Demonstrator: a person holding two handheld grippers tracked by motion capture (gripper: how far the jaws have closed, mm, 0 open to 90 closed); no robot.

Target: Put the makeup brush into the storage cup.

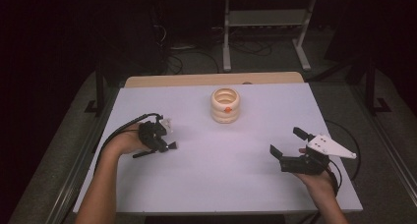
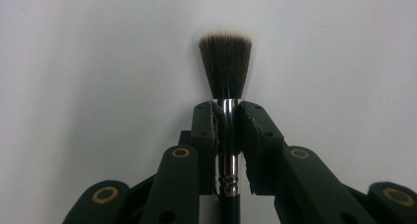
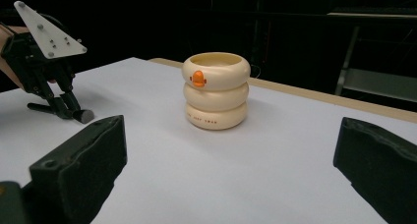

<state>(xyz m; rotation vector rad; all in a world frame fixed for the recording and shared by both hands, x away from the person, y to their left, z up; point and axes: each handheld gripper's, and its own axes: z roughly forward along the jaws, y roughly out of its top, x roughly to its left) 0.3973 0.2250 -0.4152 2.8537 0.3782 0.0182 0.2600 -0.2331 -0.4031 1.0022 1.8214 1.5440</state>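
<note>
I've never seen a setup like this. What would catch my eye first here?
Probably the cream holder, shaped like three stacked rings with a small orange mark, standing alone at the far middle of the white table. Next, the left gripper, its jaws clamped on the metal neck of a dark-bristled brush low over the table. The right gripper waits open at the right, holding nothing.

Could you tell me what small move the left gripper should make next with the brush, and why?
Probably lift the brush off the table and carry it toward the cream ringed cup. The left gripper is shut on the brush's metal ferrule, the cup stands upright with its mouth open, and the right gripper waits open, well aside.
</note>
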